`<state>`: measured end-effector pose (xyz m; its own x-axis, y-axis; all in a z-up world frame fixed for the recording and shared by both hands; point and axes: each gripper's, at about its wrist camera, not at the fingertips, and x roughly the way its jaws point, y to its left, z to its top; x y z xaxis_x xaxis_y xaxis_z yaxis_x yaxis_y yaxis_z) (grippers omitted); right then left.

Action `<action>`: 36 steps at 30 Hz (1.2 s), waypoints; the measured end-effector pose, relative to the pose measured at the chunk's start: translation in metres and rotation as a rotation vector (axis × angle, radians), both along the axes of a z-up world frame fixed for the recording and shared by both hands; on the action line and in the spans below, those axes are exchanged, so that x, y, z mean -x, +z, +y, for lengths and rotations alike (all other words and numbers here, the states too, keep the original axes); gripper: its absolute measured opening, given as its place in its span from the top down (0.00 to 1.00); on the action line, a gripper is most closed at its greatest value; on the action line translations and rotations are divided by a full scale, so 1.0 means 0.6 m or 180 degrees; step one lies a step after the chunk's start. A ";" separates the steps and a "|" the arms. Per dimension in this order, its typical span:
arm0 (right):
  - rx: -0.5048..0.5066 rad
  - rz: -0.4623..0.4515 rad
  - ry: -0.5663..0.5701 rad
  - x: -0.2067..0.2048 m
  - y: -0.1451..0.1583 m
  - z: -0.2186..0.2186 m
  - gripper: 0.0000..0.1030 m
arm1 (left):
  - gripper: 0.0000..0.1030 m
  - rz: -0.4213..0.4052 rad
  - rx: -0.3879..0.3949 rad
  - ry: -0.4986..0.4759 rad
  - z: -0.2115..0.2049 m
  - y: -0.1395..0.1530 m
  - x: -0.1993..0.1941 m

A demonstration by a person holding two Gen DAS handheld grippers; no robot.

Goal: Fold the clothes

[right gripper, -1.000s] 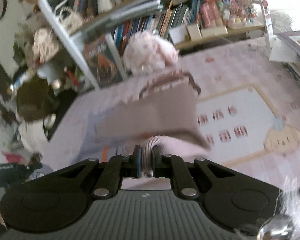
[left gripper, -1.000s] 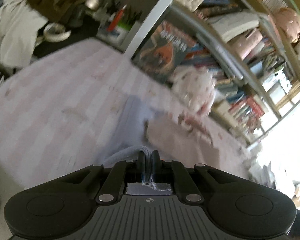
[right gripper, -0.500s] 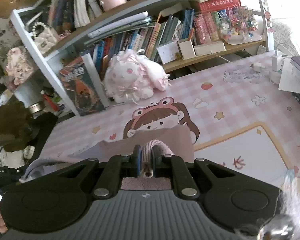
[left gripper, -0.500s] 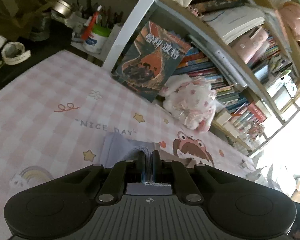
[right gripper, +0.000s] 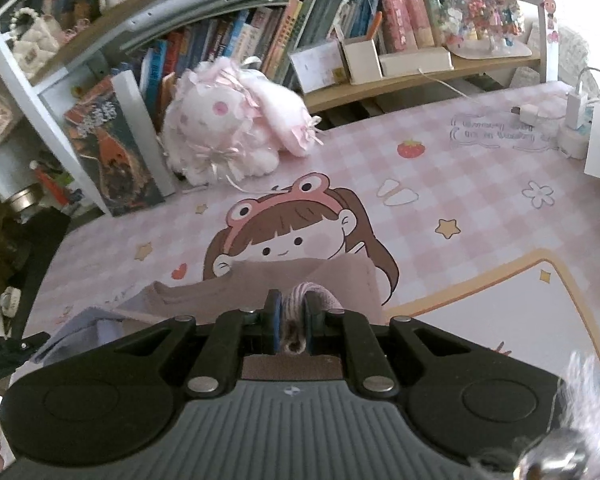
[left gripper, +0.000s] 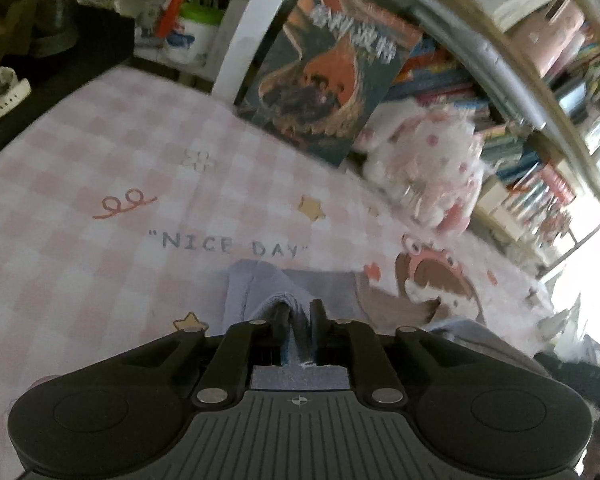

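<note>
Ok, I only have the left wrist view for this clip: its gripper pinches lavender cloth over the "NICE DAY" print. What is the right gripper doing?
Observer: The right gripper is shut on a pinkish ribbed edge of the garment.
Operator: Where does the cloth lie from that side?
Observer: Its brownish panel hides the chin of the cartoon girl printed on the mat.
Operator: My view is blown out on the right. Anything there?
Observer: A white charger with its cable stands at the mat's far right corner, well apart from the garment.
</note>
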<state>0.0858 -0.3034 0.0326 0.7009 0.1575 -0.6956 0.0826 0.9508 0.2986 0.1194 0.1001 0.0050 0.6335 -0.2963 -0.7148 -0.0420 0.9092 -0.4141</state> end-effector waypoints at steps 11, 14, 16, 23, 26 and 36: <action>0.0845 0.0069 0.0289 -0.010 -0.030 0.029 0.48 | 0.45 -0.0338 -0.0951 -0.0560 -0.037 -0.014 0.018; 0.1094 0.0076 0.0490 -0.022 -0.049 0.050 0.52 | 0.46 -0.0391 -0.1095 -0.0656 -0.054 -0.022 0.006; 0.1261 0.0059 0.0537 -0.033 -0.059 0.059 0.57 | 0.47 -0.0364 -0.1110 -0.0681 -0.059 -0.029 -0.008; 0.1155 0.0023 0.0512 -0.039 -0.060 0.049 0.95 | 0.96 -0.0583 -0.1005 -0.0696 -0.045 0.004 0.007; 0.0762 -0.0136 0.0304 -0.021 -0.016 0.022 0.95 | 0.96 -0.0712 -0.0798 -0.0578 -0.027 0.036 0.003; 0.0621 0.0218 0.0191 -0.114 -0.103 0.004 0.94 | 0.89 -0.0237 -0.0862 -0.0426 -0.024 -0.069 -0.080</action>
